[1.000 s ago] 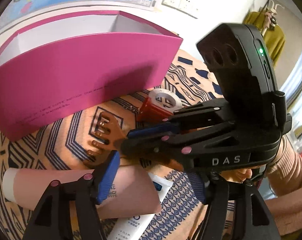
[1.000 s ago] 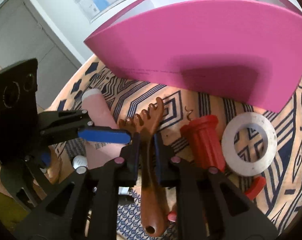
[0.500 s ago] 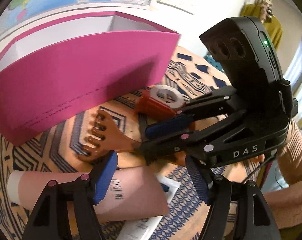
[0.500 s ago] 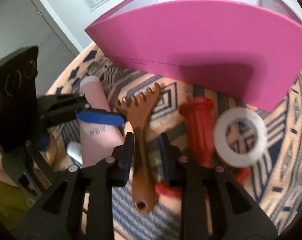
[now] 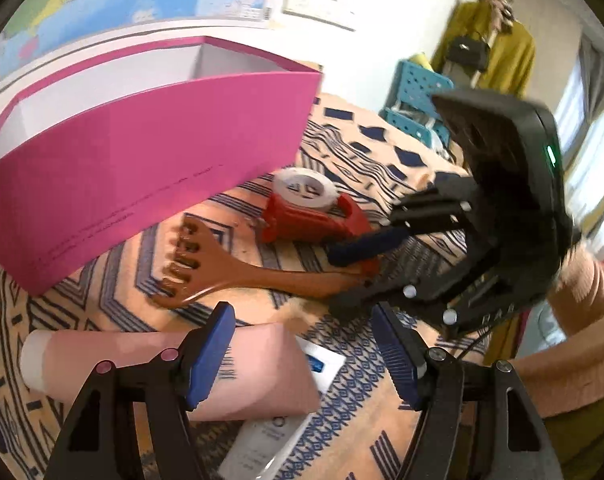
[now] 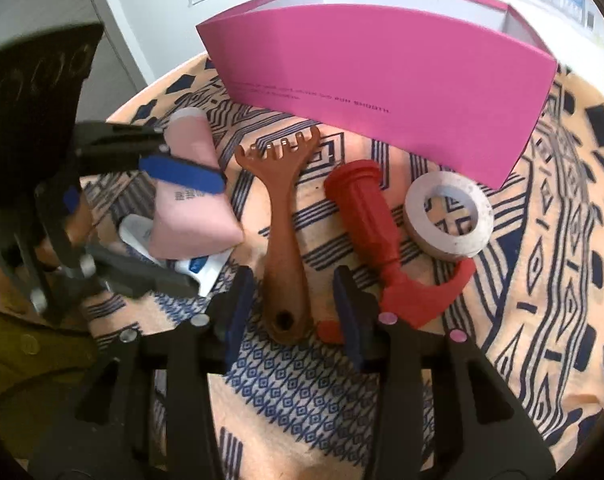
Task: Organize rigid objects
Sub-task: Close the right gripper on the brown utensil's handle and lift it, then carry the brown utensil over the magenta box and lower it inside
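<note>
The right gripper [image 6: 292, 308] has just been opening, and the brown scratcher [image 6: 280, 216] lies loose between its pads. The left gripper [image 5: 302, 356] is wide above the pink tube [image 5: 142, 364], holding nothing. A white tube [image 5: 270, 436] is mostly hidden under it.

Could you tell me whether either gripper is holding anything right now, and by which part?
Nothing is held. The right gripper has just opened, straddling the brown scratcher's handle end; the left gripper hangs open above the pink tube.

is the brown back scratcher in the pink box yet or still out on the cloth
Out. The back scratcher lies flat on the patterned cloth in front of the pink box, beside the red handle.
</note>
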`<state>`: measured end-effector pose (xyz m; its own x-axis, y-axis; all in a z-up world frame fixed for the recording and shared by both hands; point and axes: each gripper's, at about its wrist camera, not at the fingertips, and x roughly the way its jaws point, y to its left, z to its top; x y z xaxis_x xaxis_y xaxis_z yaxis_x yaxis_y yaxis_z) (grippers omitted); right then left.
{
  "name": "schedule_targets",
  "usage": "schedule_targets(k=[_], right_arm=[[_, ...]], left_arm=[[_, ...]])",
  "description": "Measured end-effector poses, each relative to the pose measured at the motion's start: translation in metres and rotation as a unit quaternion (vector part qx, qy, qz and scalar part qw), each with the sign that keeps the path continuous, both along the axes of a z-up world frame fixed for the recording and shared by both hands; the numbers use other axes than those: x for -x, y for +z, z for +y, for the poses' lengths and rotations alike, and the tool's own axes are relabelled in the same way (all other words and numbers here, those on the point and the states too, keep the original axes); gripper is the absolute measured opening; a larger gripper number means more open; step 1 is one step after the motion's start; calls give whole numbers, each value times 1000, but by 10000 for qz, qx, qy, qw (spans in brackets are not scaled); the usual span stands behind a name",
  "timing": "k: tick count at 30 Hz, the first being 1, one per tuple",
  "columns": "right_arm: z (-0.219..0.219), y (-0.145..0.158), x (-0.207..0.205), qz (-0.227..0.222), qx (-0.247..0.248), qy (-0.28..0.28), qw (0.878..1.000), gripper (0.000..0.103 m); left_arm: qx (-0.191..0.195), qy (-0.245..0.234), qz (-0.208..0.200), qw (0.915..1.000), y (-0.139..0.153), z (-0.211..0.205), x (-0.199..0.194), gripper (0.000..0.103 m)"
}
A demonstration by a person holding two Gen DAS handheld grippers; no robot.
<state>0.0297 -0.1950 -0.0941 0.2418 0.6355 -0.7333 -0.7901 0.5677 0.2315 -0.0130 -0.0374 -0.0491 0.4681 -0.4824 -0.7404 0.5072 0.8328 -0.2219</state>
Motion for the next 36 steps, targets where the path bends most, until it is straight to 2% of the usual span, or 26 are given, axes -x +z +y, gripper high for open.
schedule_targets(k=[2, 3, 4, 9, 14, 20, 23, 24, 26, 28, 31, 33, 36], right_arm=[[4, -1, 9, -377, 144, -27, 9992, 42], [7, -2, 13, -533, 245, -67, 9983, 32], [8, -1, 12, -528, 229, -70, 9983, 27], [-6, 9, 4, -231, -229, -176, 9993, 26], [-25, 34, -3, -101, -804, -243, 9964, 26], [-25, 62, -15, -144, -1249, -281, 9917, 26], [-11, 74, -21, -217, -1362, -203, 9902, 26], [-6, 76, -23, -247, -1387, -212, 9898, 26], [1, 81, -28, -242, -1523, -233, 9878, 27], [5, 81, -33, -179, -1630, -265, 9861, 28], [14, 71, -36, -55, -1672, -300, 9855, 28], [19, 67, -37, -10, -1692, -282, 9852, 29], [21, 71, -33, -180, -1620, -324, 9861, 28]], left_arm=[[43, 102, 8, 9999, 1, 5, 0, 72], [64, 111, 24, 9999, 2, 7, -1, 72], [70, 126, 25, 9999, 2, 7, -1, 72], [72, 324, -155, 9993, 9, 10, 0, 72], [-11, 357, -384, 9986, 13, 9, -5, 72], [-371, 377, -641, 9965, 10, -2, -12, 69], [-585, 462, -716, 9946, 9, -9, -20, 52], [-570, 473, -731, 9946, 9, -9, -22, 42], [-515, 585, -755, 9941, 10, -7, -28, 34], [-495, 725, -726, 9935, 9, -3, -35, 20], [-234, 788, -602, 9948, 10, 6, -39, 20], [-259, 792, -615, 9946, 10, 6, -39, 20], [-222, 795, -600, 9948, 12, 6, -38, 19]])
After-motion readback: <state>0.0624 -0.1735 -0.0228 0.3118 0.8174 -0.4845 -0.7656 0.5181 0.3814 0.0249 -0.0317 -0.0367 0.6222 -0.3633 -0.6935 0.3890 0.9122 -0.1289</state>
